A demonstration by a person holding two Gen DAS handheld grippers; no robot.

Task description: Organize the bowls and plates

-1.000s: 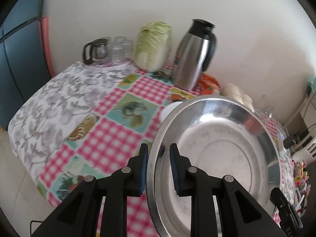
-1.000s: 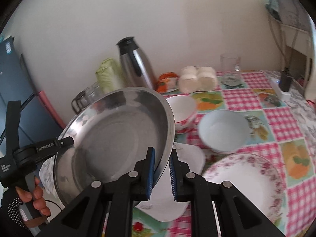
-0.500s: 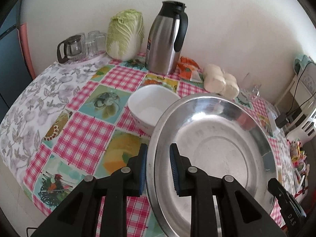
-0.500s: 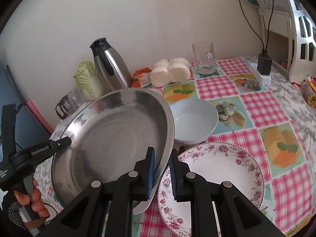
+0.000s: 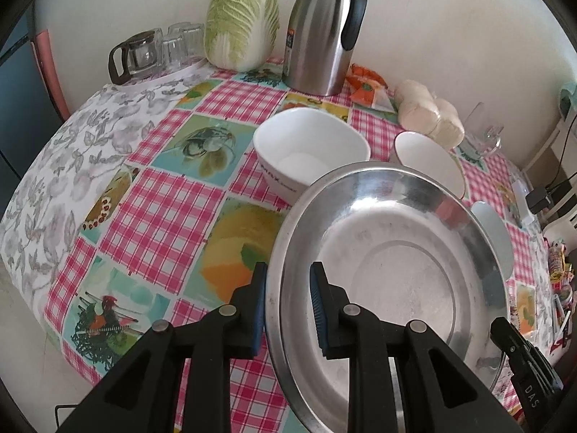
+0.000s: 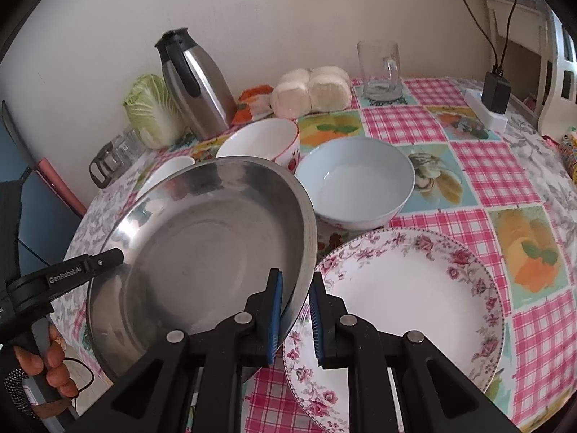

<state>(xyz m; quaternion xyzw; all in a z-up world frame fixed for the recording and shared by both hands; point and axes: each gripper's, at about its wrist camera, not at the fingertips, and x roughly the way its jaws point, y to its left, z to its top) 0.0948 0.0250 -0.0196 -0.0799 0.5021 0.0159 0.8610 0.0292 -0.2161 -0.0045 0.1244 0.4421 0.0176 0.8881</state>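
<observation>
A wide steel basin [image 5: 396, 270] [image 6: 202, 252] hangs tilted above the table, held by both grippers at opposite sides of its rim. My left gripper [image 5: 288, 281] is shut on its left rim; my right gripper [image 6: 294, 288] is shut on its right rim. Just right of the basin lies a floral plate [image 6: 407, 303]. Behind it stand a pale blue bowl [image 6: 357, 184], a white bowl with a red pattern [image 6: 259, 140] and a squarish white bowl [image 5: 310, 151] [image 6: 169, 169]. The other gripper's tip [image 5: 519, 342] shows past the basin.
At the back stand a steel thermos [image 5: 321, 32], a cabbage [image 5: 241, 21], a glass pot with glasses [image 5: 151, 50], wrapped buns [image 6: 310, 90] and a glass mug [image 6: 382, 68]. A power strip with a charger [image 6: 494, 101] lies at the right. A hand [image 6: 47, 364] holds the left gripper.
Both grippers have come down with the basin toward the table, tilting further downward. The bowls and floral plate now sit closer and fuller in view.
</observation>
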